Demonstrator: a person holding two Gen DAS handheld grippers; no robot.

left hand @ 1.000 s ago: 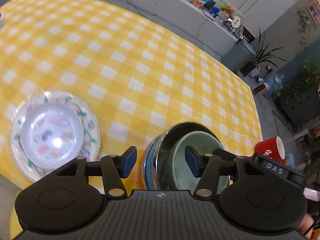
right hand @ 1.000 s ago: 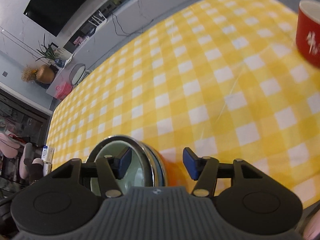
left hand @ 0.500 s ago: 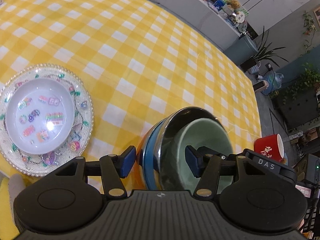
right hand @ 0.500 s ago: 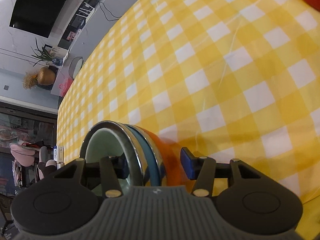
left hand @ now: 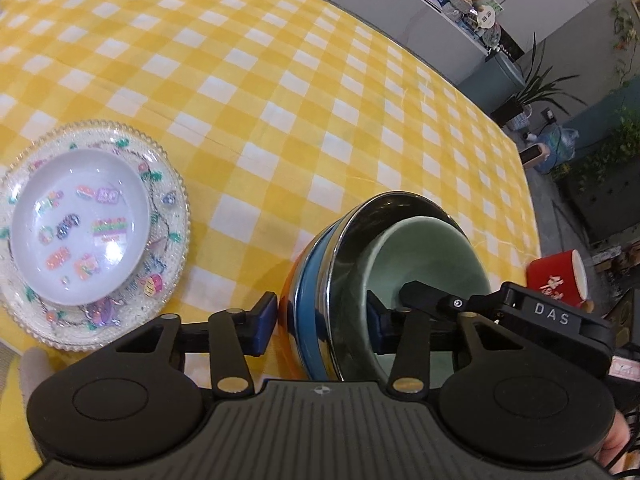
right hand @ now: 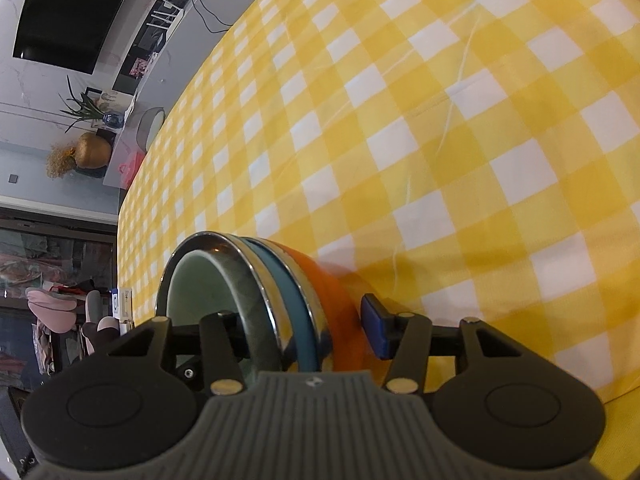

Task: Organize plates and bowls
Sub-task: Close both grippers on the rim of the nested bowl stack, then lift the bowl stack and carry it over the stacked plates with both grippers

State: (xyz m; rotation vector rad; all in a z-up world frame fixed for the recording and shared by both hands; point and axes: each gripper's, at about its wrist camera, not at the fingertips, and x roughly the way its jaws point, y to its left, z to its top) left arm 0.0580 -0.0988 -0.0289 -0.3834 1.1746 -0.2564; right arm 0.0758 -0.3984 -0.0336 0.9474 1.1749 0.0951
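– Where's the stack of bowls (left hand: 320, 280)?
– On the yellow-checked desk (left hand: 280, 80), green bowl (left hand: 432, 256) innermost, orange bowl (right hand: 340, 300) outermost.
– And the fingers?
– The left gripper (left hand: 320, 320) straddles one wall. It stood wider before and has just been closing. Its outer pad sits right at the orange side; whether it presses, I can't tell. The right gripper (right hand: 300, 326) clamps the opposite wall and sits lower over the rim than before.
– Anything else?
– A glass plate (left hand: 172, 200) holding a white dish (left hand: 80, 224), well apart, and a red cup (left hand: 556, 280).

bowls (left hand: 400, 248) nested on table (left hand: 280, 60) | dish (left hand: 76, 220) on plate (left hand: 168, 184), left
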